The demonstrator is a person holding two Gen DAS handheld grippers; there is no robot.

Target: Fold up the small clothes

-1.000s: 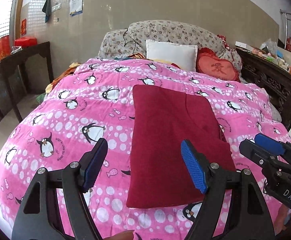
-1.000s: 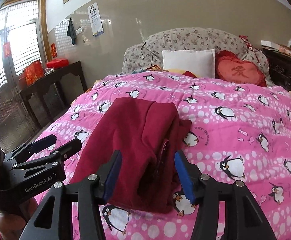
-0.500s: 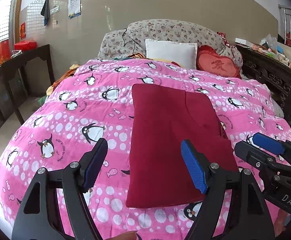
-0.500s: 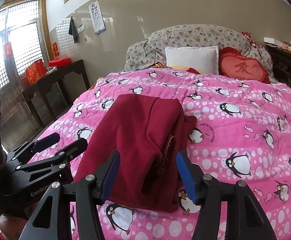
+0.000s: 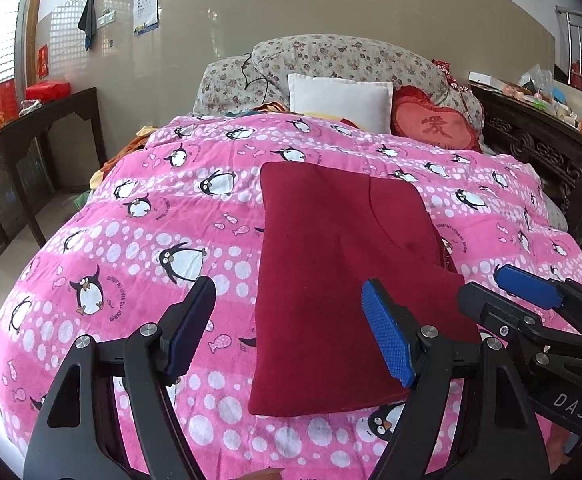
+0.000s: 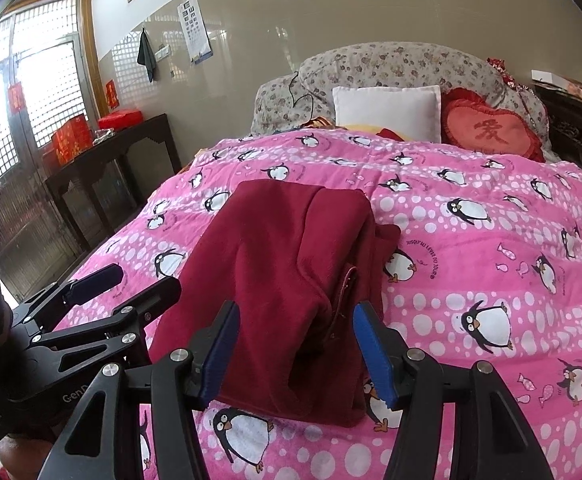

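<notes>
Although the pink penguin quilt (image 5: 139,240) fills most of both views, the work so far shows in the dark red garment (image 5: 331,272) lying on it, centre of the left wrist frame and centre-left of the right wrist frame (image 6: 275,264). Seen from the left wrist it is a flat, long rectangle with straight left and near edges, so I judge at least one lengthwise fold to be done. Its right side is less tidy: in the right wrist view the layers there gape open near the bottom centre, with a zip or trimmed edge showing between them (which of the two is hard to tell) and a lump of cloth poking out at the far right corner. What seems left is to square that loose side and then fold the strip across its length into a smaller packet; whether more clothes wait is not shown, though some cloth lies heaped at the left edge of the bed. Smaller in frame, the left gripper (image 5: 287,328) hovers at the bottom with its jaws spread wide, holding nothing, above the near left edge of the garment. The right gripper (image 6: 295,348) sits at the bottom centre of its own view, jaws likewise spread and empty, straddling the gaping near end without touching it, as far as I can tell.
</notes>
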